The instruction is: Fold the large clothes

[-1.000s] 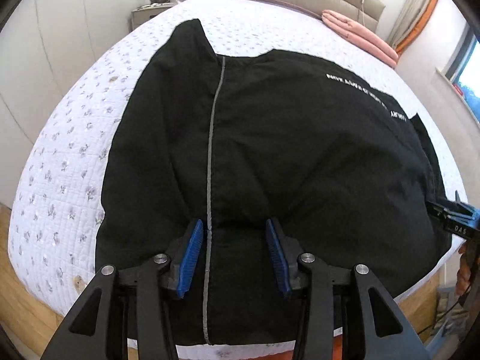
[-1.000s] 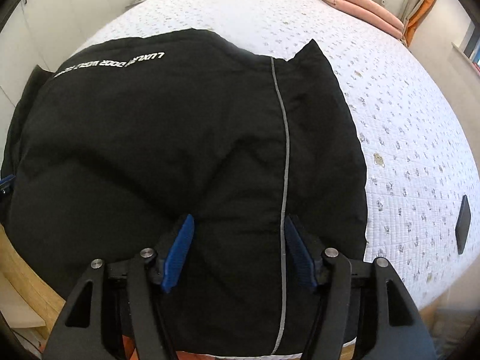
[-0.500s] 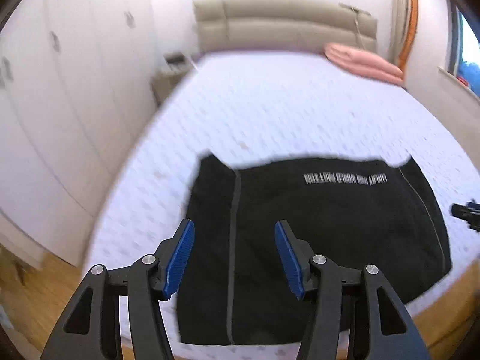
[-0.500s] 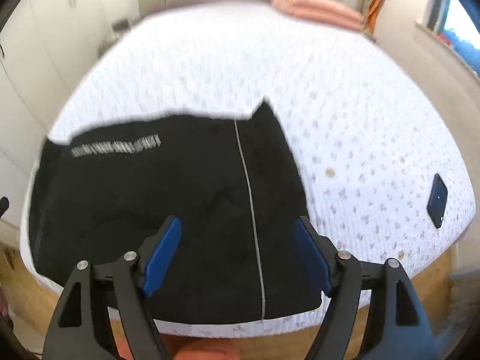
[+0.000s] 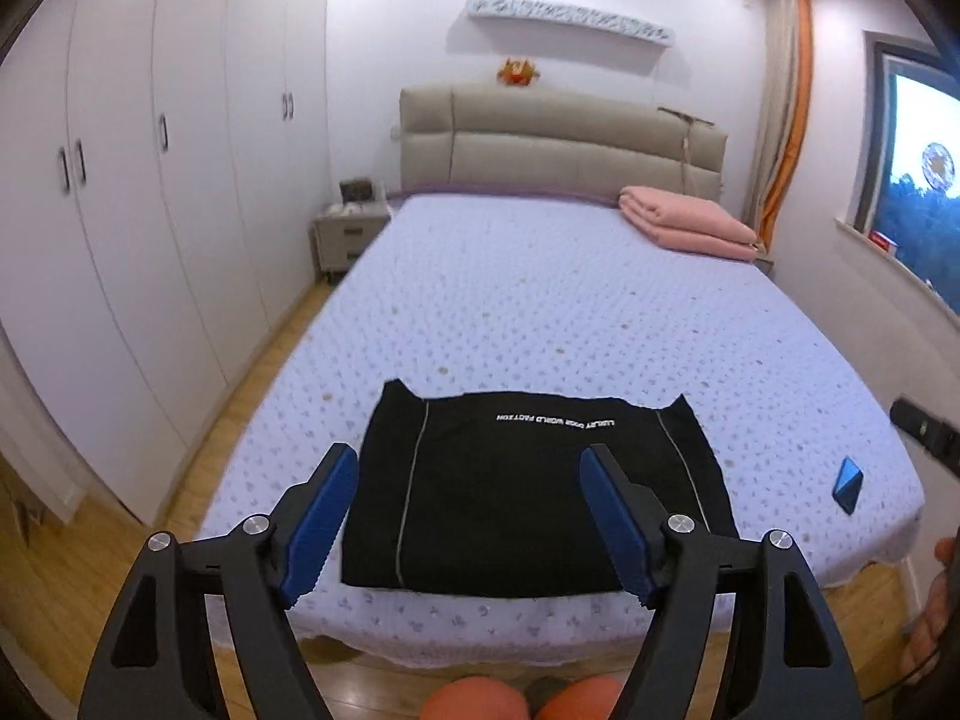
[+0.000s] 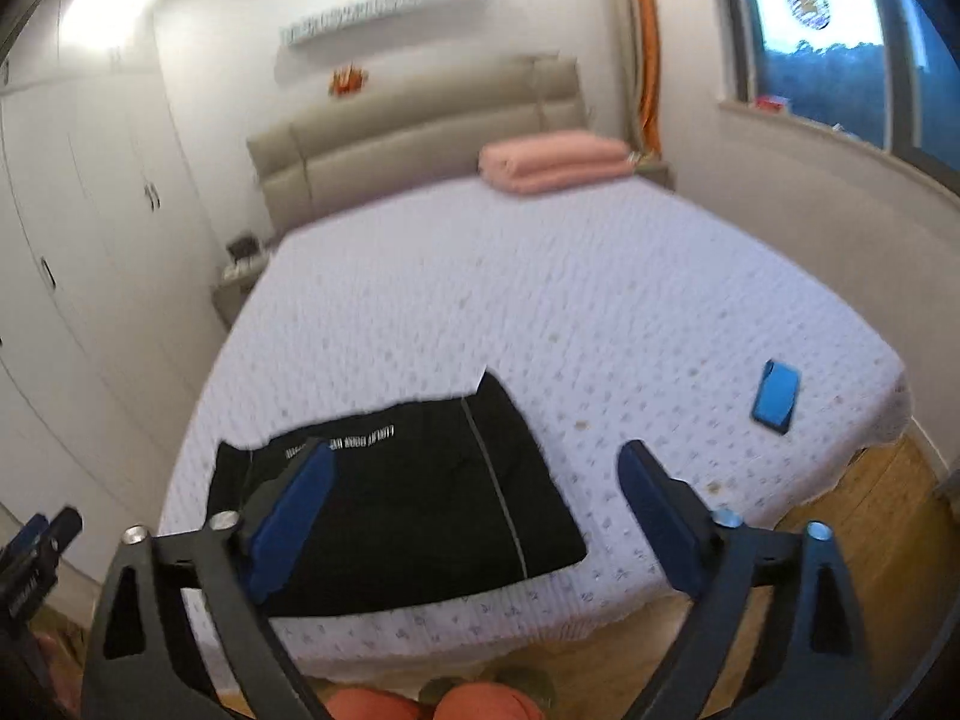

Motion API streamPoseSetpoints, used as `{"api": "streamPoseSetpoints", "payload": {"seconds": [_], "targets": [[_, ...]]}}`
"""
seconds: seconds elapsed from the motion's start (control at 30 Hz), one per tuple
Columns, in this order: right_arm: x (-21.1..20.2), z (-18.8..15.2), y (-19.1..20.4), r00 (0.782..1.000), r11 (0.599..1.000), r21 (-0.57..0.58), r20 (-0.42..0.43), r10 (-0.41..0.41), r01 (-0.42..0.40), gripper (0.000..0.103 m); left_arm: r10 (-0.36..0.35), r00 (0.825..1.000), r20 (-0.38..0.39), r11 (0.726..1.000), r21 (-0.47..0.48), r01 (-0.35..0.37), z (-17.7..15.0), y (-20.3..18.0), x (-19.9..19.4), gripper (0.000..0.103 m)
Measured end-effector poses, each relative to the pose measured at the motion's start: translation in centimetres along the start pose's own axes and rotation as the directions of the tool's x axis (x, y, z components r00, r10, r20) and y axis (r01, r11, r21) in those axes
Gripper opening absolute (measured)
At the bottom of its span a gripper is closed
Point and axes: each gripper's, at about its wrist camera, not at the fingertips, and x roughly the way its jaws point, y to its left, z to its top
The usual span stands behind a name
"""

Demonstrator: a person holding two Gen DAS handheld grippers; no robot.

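A black garment (image 5: 534,492) with grey stripes and white lettering lies folded into a flat rectangle near the foot edge of the bed (image 5: 570,312). The same black garment (image 6: 414,510) shows at the lower left in the right wrist view. My left gripper (image 5: 468,516) hangs high above and in front of it, jaws opening, with nothing between them. My right gripper (image 6: 474,516) is also raised well clear of the cloth, jaws opening wide and empty. Neither gripper touches the garment.
A folded pink blanket (image 5: 684,225) lies by the beige headboard (image 5: 558,144). A blue phone-like object (image 6: 777,396) rests on the bed's right side. White wardrobes (image 5: 138,210) line the left wall, with a nightstand (image 5: 348,234) beyond. Wooden floor surrounds the bed; orange slippers (image 5: 516,699) show at the bottom.
Both grippers have lifted up and back from the garment, so the whole bed and room now show. Both sets of jaws have spread wider. The garment stays flat on the bed.
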Motion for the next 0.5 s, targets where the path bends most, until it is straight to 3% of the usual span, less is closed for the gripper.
{"api": "streamPoseSetpoints", "payload": {"seconds": [0.13,0.27,0.5], "targets": [[-2.2,-0.4,0.9,1.000,1.000,-0.027,0.009,-0.002,0.002,0.099,0.021,1.000,0.020,0.999,0.047,-0.022,-0.5,-0.6,-2.2,0.079],[-2.1,-0.9,2.9,1.000,0.996,-0.088,0.001,-0.015,0.016,0.099,-0.002,0.999,0.034,0.999,0.042,0.001,-0.6,-0.8,-3.0,0.079],[0.3,-1.5,6.3,0.999,0.983,-0.183,-0.020,-0.026,0.022,0.099,-0.003,1.000,-0.003,1.000,0.014,0.003,-0.2,-0.5,0.0,0.079]]}}
